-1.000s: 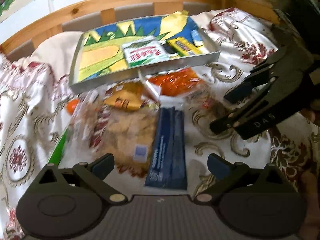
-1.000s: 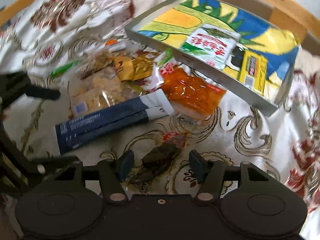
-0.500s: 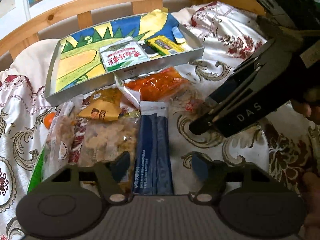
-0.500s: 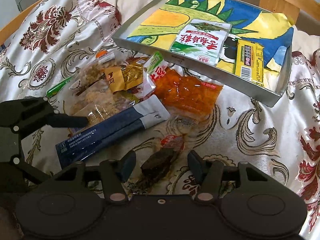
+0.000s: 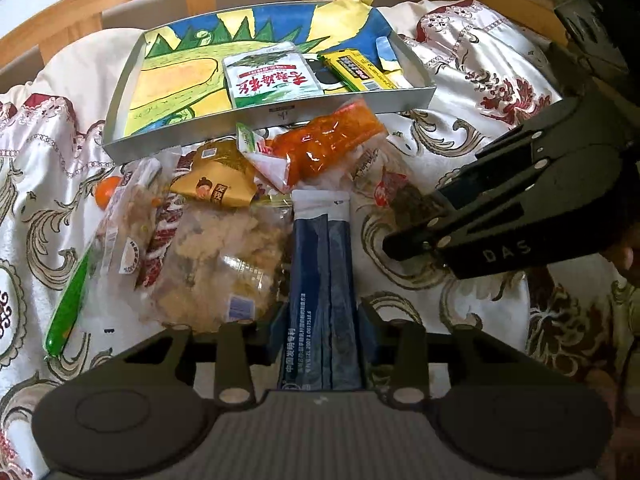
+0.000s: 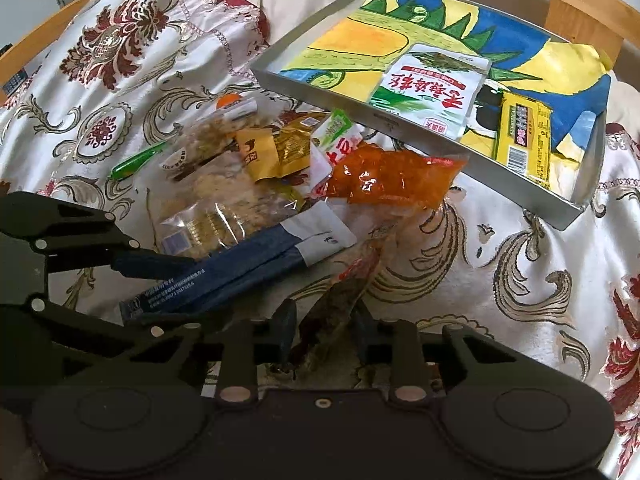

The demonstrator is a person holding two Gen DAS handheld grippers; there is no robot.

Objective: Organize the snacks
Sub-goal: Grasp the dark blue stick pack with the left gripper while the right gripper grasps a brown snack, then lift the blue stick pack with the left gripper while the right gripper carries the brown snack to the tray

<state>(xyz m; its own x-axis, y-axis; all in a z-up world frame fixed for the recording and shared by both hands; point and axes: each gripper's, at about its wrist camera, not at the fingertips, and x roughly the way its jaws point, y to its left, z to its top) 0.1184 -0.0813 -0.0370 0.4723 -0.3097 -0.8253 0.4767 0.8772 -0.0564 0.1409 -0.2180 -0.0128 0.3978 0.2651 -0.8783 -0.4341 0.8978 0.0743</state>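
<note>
Jaws closing on two packets; tray (image 5: 276, 112) holds two.

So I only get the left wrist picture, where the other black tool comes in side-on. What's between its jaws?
Observer: In its own view, the right gripper has a dark brown packet between its jaws, which are closing on it.
Operator: And how does my tool look from there?
Observer: The left gripper enters from the left edge, side-on. Its jaws are closing across the blue packet, with one finger along the packet's far edge.
</note>
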